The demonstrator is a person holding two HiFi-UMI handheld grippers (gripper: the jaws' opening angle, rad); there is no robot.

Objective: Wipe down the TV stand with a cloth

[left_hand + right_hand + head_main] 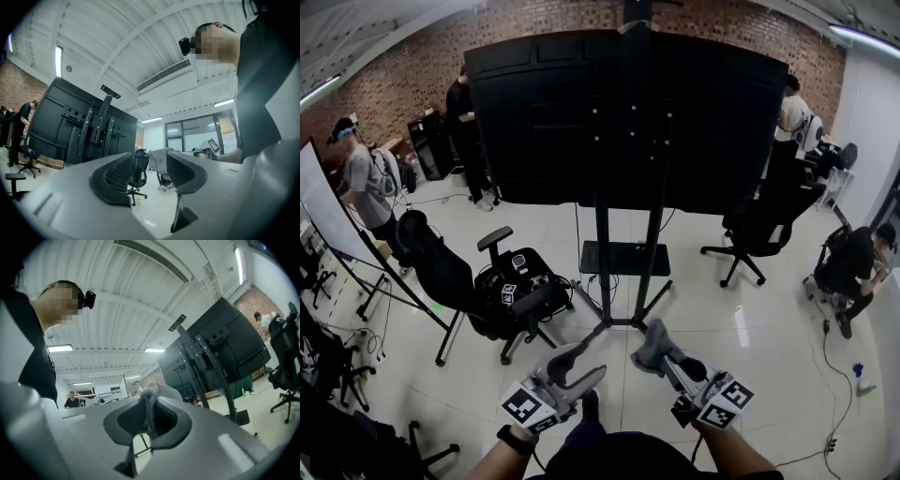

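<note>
The TV stand [625, 259] is a black wheeled frame a short way ahead on the white floor, carrying a big dark screen [628, 112] seen from behind. My right gripper [662, 352] is shut on a grey cloth [652, 339], held low in front of me and short of the stand's base. From the right gripper view, the cloth [151, 401] is pinched between the jaws of that gripper [149, 417], with the stand [206, 366] off to the right. My left gripper [579, 367] stands open and empty; in its own view, floor shows through the gap of the left gripper [149, 171].
A black office chair [511, 295] loaded with gear stands left of the stand's base, another chair [759, 230] to its right. A whiteboard [337, 225] leans at the far left. People stand at the back and one person [853, 267] crouches at the right. A cable [825, 375] trails over the floor.
</note>
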